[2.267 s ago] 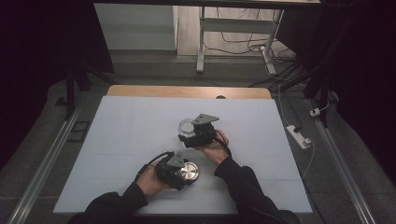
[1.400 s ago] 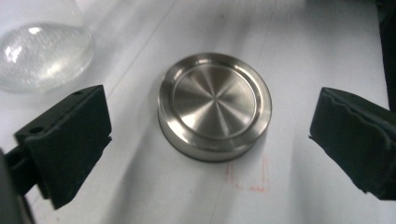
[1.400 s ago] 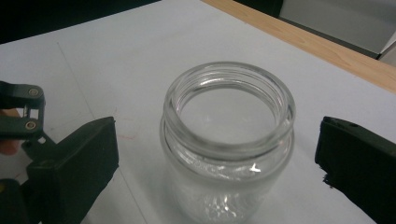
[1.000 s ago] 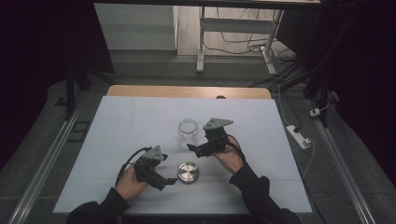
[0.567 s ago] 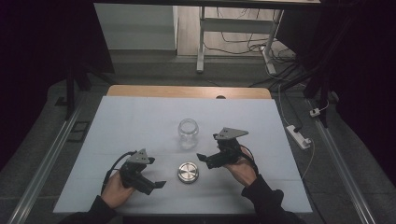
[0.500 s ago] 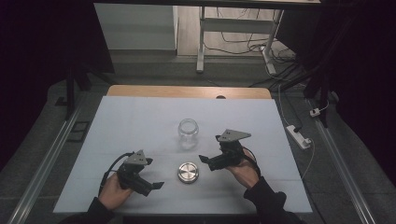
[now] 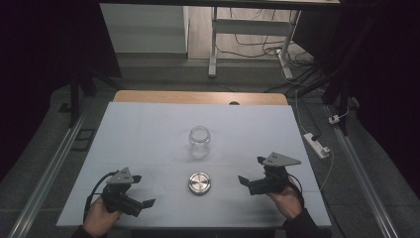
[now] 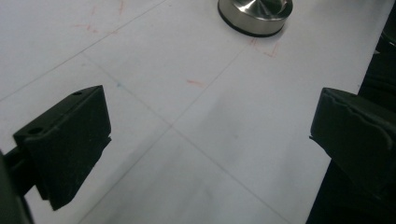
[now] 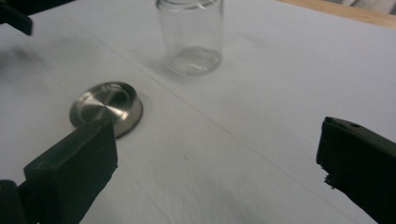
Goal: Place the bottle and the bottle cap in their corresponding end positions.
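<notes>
A clear glass jar (image 7: pixel 199 142) stands upright and lidless at the middle of the white table (image 7: pixel 148 134); the right gripper view has the jar (image 9: pixel 191 37) at its top. Its round steel lid (image 7: pixel 199 182) lies flat on the table in front of it, also seen as the lid (image 8: pixel 254 16) and the lid (image 9: pixel 106 108). My left gripper (image 7: pixel 141 202) rests low at the front left, open, nothing between its jaws. My right gripper (image 7: pixel 246 182) sits at the front right, open and empty, pointing toward the lid.
A wooden strip (image 7: pixel 198 97) edges the table's far side. A white power strip (image 7: pixel 315 144) and cables lie on the floor to the right. Metal rails (image 7: pixel 47 173) run along both sides of the table. The table's front edge is close to both hands.
The left gripper let go of the lid and the right gripper left the jar. Both hands drew back toward the front corners, and both grippers opened.
</notes>
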Motion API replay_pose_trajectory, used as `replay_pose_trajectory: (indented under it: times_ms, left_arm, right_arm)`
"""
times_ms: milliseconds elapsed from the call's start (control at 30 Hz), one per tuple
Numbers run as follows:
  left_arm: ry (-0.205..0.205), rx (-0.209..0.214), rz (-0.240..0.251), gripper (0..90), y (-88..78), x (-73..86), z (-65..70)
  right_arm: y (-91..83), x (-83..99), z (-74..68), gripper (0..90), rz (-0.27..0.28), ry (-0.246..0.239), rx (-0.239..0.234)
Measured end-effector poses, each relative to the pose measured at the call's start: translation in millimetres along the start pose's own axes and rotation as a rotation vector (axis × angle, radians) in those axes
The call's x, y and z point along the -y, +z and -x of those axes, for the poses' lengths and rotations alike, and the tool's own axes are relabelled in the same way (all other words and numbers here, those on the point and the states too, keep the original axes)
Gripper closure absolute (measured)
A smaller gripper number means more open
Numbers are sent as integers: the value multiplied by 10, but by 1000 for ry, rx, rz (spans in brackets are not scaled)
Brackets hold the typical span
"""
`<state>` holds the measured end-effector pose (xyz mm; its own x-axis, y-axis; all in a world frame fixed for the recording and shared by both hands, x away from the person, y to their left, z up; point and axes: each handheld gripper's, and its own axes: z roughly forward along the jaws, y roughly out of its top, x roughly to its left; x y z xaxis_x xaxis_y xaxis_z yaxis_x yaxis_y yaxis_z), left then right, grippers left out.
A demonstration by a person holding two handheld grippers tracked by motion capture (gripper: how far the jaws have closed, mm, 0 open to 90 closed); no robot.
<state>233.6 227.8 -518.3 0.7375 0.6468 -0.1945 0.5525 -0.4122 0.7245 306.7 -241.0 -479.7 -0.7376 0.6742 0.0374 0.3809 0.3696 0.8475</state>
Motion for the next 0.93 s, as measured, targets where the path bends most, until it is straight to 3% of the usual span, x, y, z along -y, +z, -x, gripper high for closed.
replay_pose_trajectory:
  times_ms: [200, 467, 733, 833, 933]
  left_arm:
    - [-32, -40, 25, 0, -139, 128, -15]
    - [-97, -96, 50, 0, -342, 340, -51]
    - [-149, -151, 57, 0, -480, 481, -65]
    - [-170, -151, 56, 0, -489, 494, -88]
    - [-164, -152, 41, 0, -471, 478, -84]
  right_arm:
    - [-238, 229, 63, 0, -38, 27, 68]
    - [-514, 472, 45, 0, -82, 74, 151]
    - [-708, 603, 9, 0, -95, 129, 165]
    - [-718, 611, 4, 0, -106, 135, 174]
    - [-701, 609, 4, 0, -122, 133, 174]
